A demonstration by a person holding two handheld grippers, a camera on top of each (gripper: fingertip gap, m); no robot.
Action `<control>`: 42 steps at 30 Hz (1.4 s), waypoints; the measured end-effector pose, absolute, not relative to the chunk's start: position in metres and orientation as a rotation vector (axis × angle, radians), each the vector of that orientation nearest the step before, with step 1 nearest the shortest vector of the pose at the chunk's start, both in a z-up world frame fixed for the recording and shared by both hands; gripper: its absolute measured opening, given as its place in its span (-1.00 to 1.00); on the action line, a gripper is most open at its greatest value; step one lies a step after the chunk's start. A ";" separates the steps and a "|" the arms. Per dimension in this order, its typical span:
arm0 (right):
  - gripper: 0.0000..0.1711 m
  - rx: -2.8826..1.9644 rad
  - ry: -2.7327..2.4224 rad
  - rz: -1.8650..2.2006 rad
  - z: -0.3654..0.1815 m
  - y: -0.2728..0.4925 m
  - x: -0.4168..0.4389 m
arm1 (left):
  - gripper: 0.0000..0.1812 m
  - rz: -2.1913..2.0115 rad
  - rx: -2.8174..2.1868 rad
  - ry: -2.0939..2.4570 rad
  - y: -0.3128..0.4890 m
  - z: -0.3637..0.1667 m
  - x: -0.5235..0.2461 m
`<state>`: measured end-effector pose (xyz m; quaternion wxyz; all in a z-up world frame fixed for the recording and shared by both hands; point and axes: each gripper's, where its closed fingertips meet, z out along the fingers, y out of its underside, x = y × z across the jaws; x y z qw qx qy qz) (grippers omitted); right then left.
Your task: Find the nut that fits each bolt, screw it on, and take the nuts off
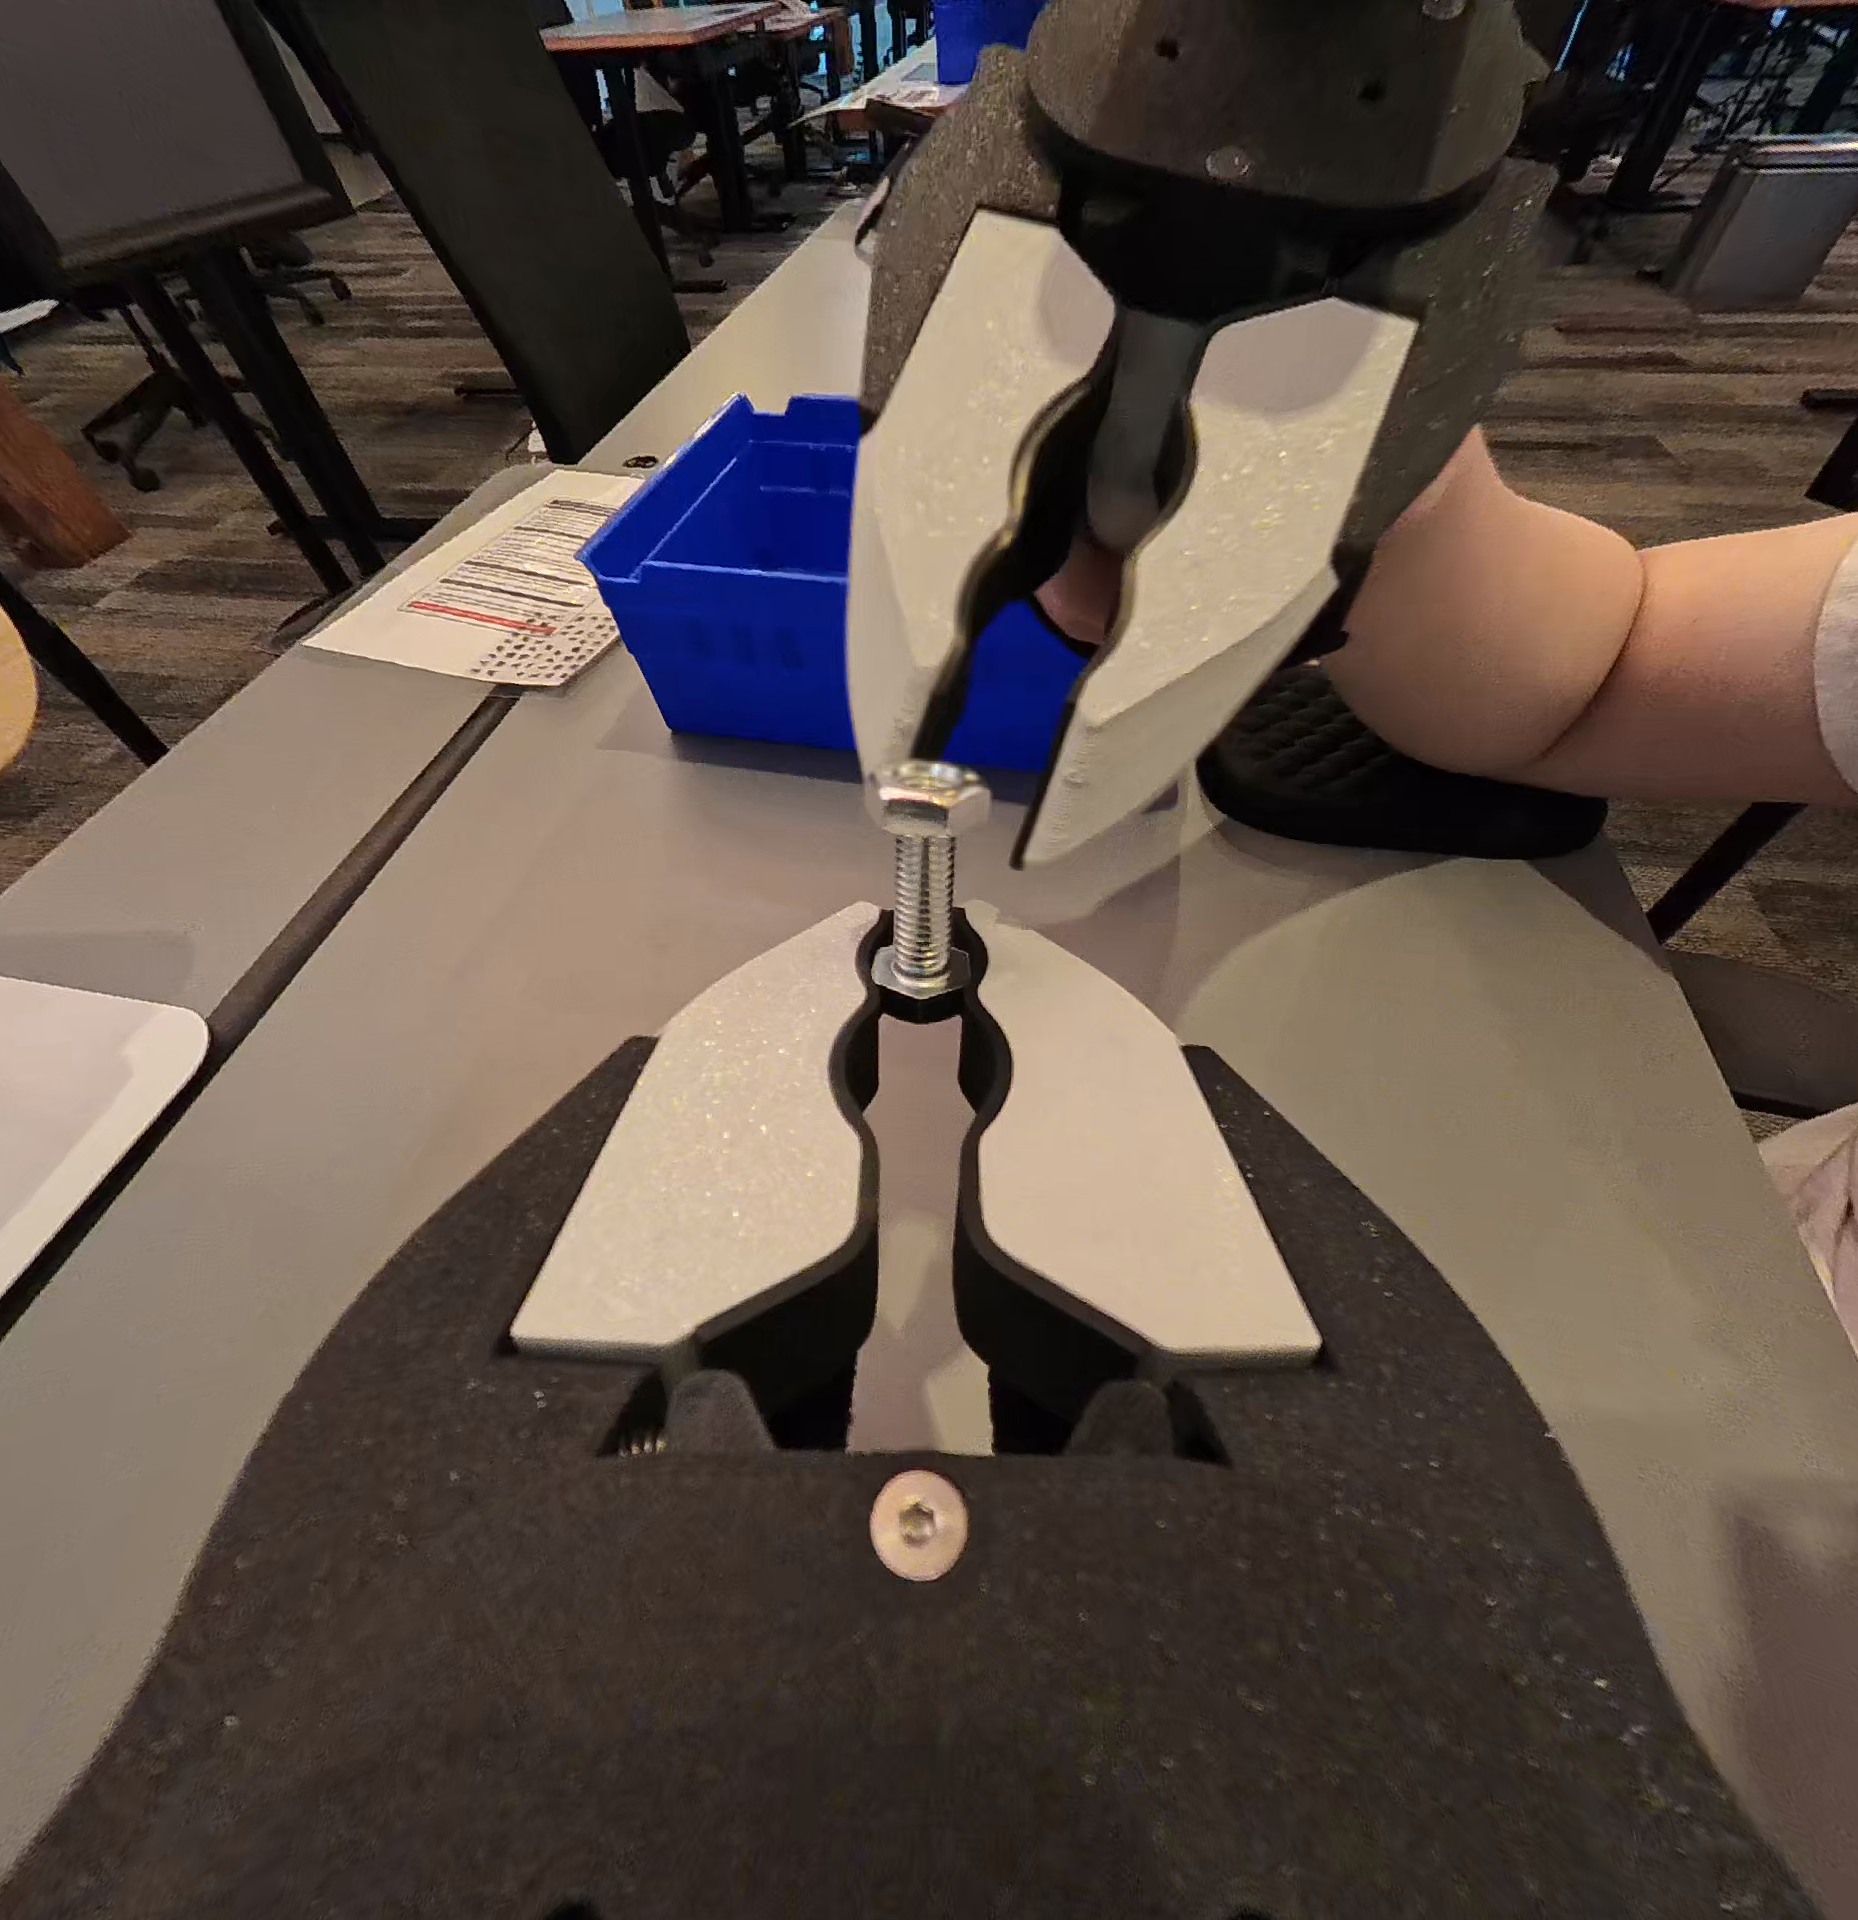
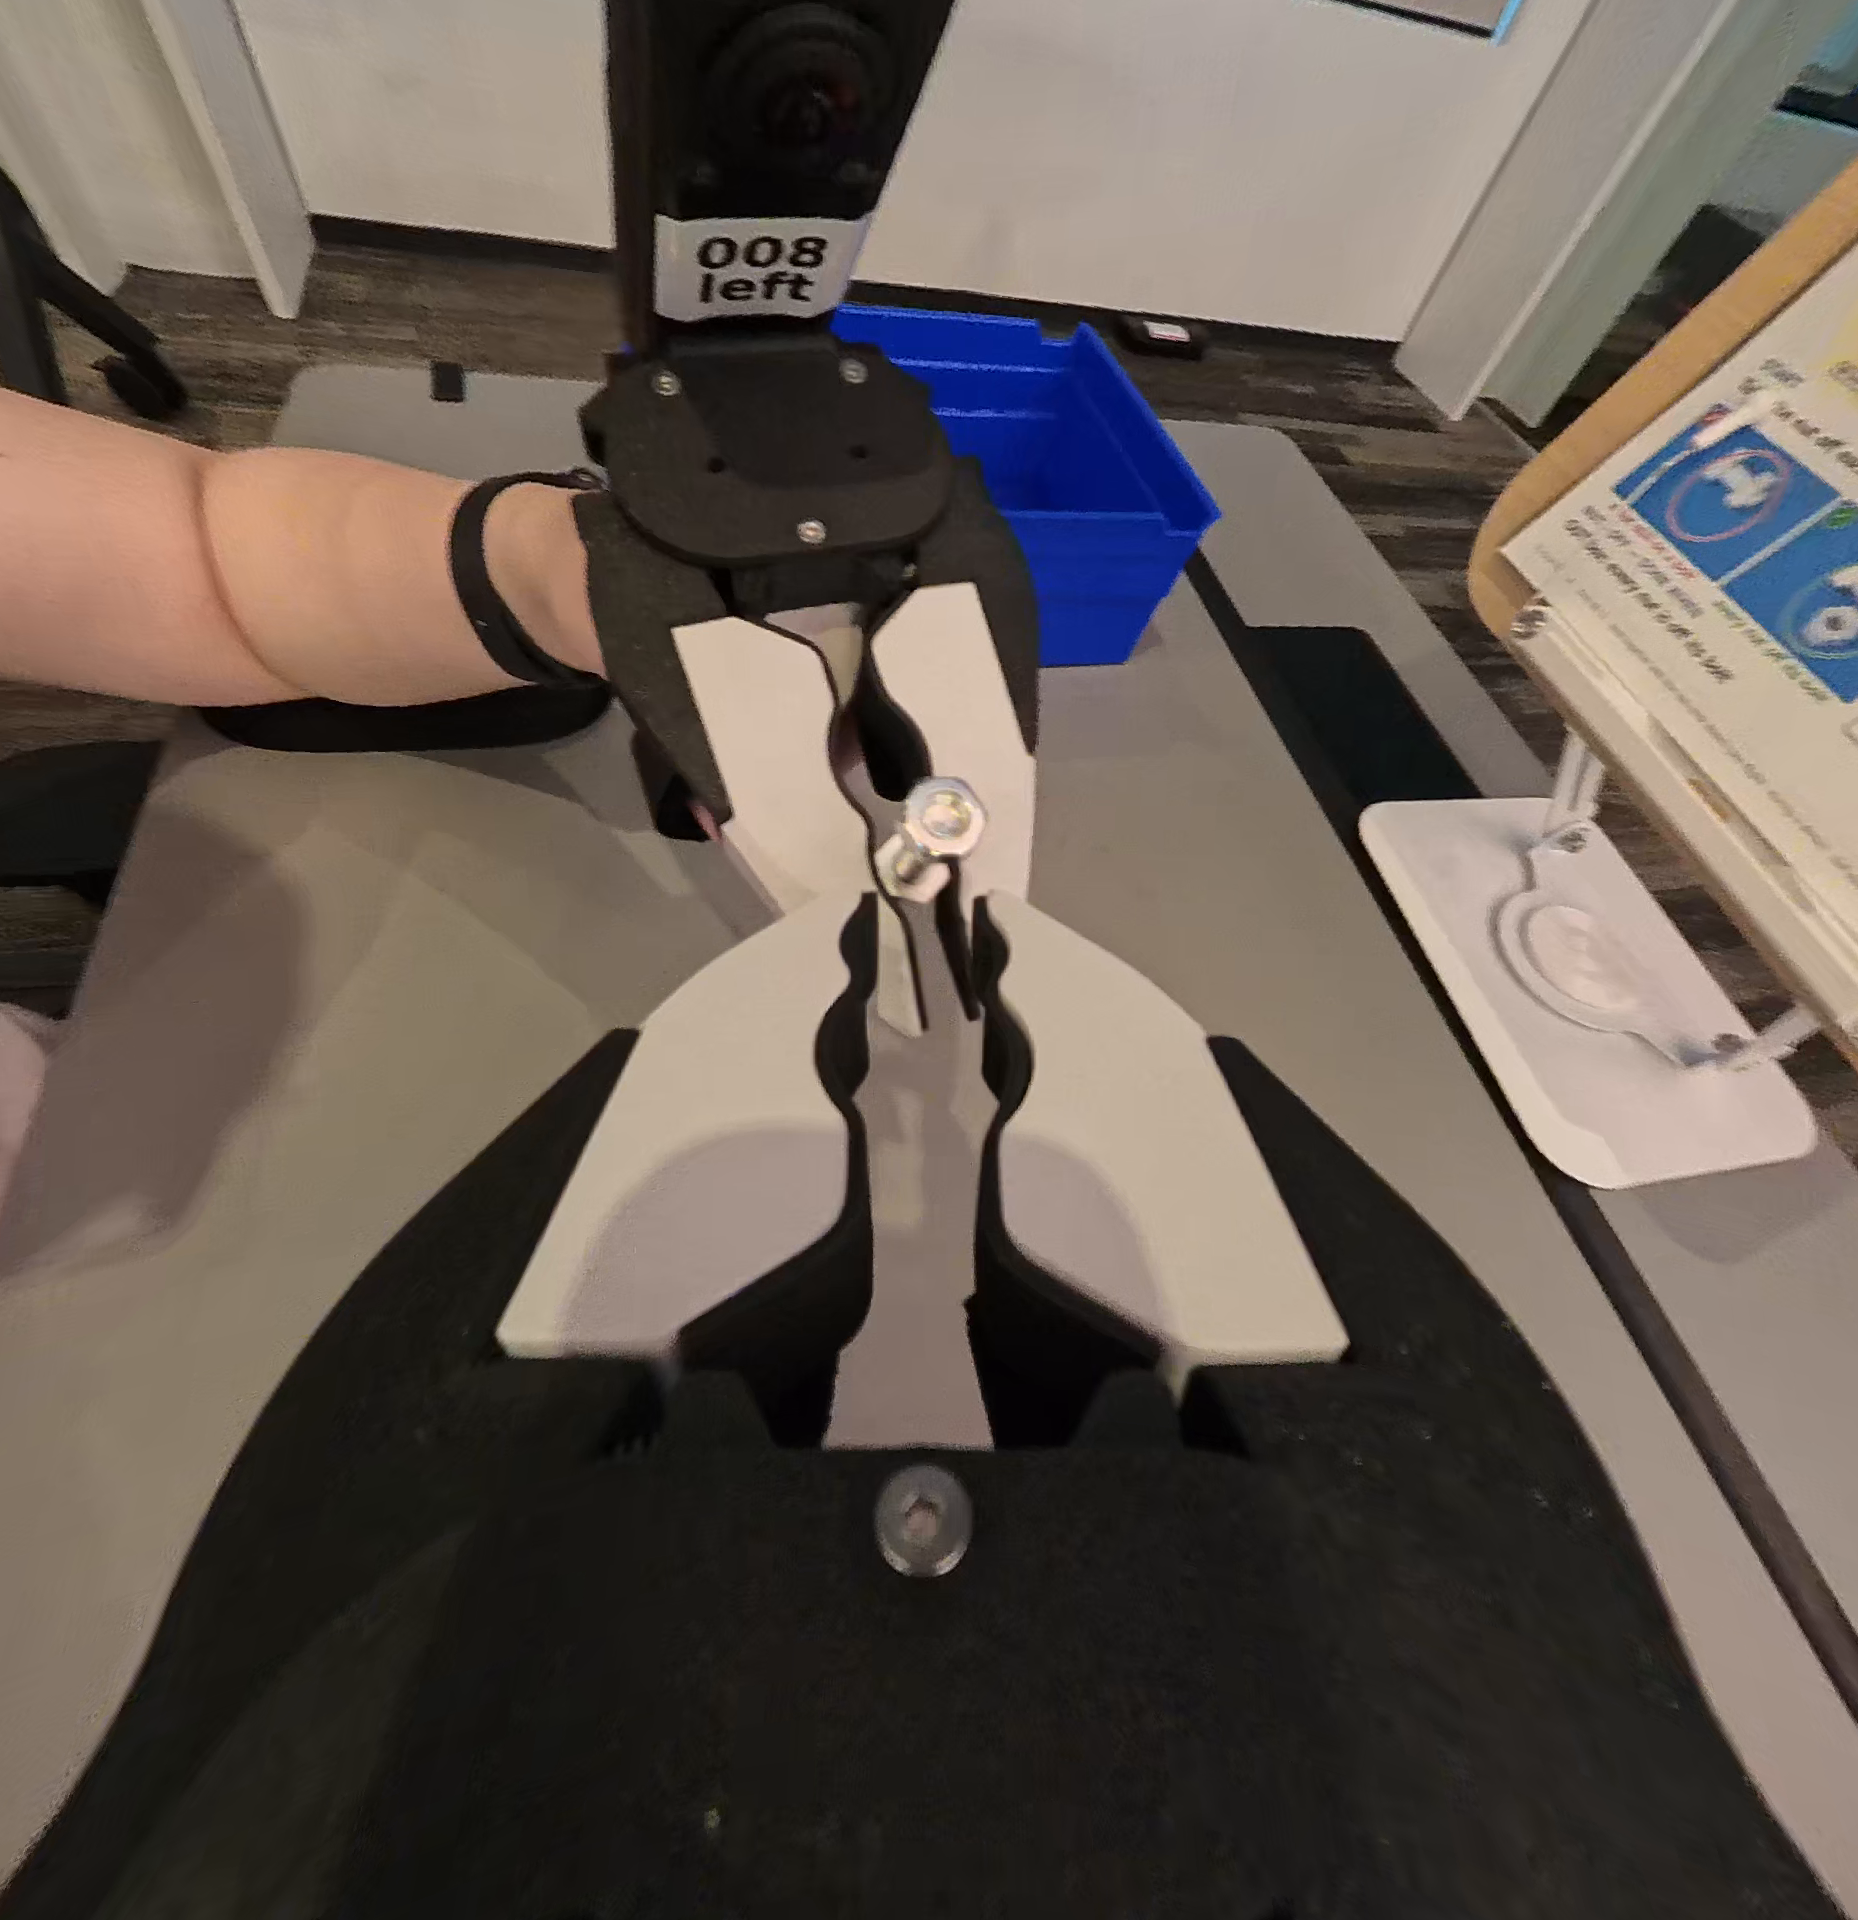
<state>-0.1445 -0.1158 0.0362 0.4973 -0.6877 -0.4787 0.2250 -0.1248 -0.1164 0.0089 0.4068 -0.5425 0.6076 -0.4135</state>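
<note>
Left wrist view: the left gripper [image 1: 920,961] is clenched on the lower end of a zinc-plated hex bolt [image 1: 923,902], which stands upright at centre frame above the grey table [image 1: 489,987]. A hex nut [image 1: 927,795] sits at the top of the thread. The right gripper [image 1: 972,805], descending from 12 o'clock, has its jaws parted, one fingertip just beside the nut; contact cannot be confirmed. A blue bin [image 1: 738,613] stands behind at 11 o'clock.
</note>
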 end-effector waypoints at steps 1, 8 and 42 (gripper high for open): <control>-0.79 -1.666 -1.152 0.536 0.037 -0.115 -0.143 | -0.90 -1.043 -1.363 1.537 -0.117 0.009 -0.125; -0.67 -1.538 -1.171 0.580 0.049 -0.122 -0.154 | -0.90 -1.032 -1.334 1.568 -0.124 0.009 -0.124; -0.25 -1.581 -1.086 0.731 0.093 -0.146 -0.130 | -0.90 -1.263 -1.107 1.505 -0.158 0.086 -0.082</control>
